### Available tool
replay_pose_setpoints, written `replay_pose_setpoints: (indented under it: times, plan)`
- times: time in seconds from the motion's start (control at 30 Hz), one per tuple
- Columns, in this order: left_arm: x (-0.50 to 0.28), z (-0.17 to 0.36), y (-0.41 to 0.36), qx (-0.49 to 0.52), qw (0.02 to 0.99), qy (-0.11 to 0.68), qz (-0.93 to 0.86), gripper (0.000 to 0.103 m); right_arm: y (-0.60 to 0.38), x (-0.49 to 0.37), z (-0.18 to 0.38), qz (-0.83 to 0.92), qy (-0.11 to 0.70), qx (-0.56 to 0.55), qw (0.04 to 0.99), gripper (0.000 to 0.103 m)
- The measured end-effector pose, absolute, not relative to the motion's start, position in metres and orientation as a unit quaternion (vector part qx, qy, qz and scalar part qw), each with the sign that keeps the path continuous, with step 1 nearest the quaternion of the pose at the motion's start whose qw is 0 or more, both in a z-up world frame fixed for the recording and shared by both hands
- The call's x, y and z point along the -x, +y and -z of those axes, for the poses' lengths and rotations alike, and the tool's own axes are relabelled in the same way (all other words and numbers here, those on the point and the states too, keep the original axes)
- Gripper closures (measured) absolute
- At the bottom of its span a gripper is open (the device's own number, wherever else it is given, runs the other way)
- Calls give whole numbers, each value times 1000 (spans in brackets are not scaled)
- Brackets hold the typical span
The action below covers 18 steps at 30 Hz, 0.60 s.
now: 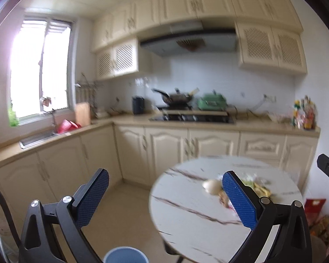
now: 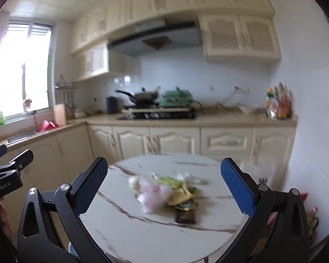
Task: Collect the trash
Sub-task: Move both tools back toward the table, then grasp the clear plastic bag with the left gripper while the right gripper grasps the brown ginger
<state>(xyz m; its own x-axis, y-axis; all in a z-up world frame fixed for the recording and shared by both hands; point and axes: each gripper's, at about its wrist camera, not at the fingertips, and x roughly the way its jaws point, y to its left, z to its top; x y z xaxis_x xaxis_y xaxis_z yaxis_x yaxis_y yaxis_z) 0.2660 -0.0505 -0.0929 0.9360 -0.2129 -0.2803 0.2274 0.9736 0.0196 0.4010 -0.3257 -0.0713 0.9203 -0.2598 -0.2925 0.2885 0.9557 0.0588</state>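
Observation:
A heap of trash [image 2: 171,191] lies in the middle of a round white marble table [image 2: 142,236]: yellow-green wrappers, a pale pink plastic bag, a dark packet at the front and a cream egg-like lump [image 1: 211,186]. My right gripper [image 2: 164,188] is held above the table's near side, open and empty, with the heap framed between its blue pads. My left gripper [image 1: 165,194] is also open and empty, left of the table over the floor; its right finger hides part of the trash [image 1: 261,188]. A blue-grey bin rim [image 1: 125,255] shows below it.
Cream kitchen cabinets and a counter [image 1: 125,121] run behind the table, with a hob [image 1: 193,117], a wok and a green appliance on it. A sink [image 1: 36,138] sits at the left under the window. Red bags [image 1: 315,210] stand on the floor right of the table.

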Motion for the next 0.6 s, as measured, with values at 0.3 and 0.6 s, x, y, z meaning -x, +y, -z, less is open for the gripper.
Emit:
replay_pose_setpoints:
  times: [0.3,0.6]
  plan:
    - [-355,124,-142,-100,954,227,168,1,-391,-446,137,169,232,-83,954,0]
    - [-452,118,-232,-124,926,295,198,1,-439,-481,190,170,292,-113,934,0]
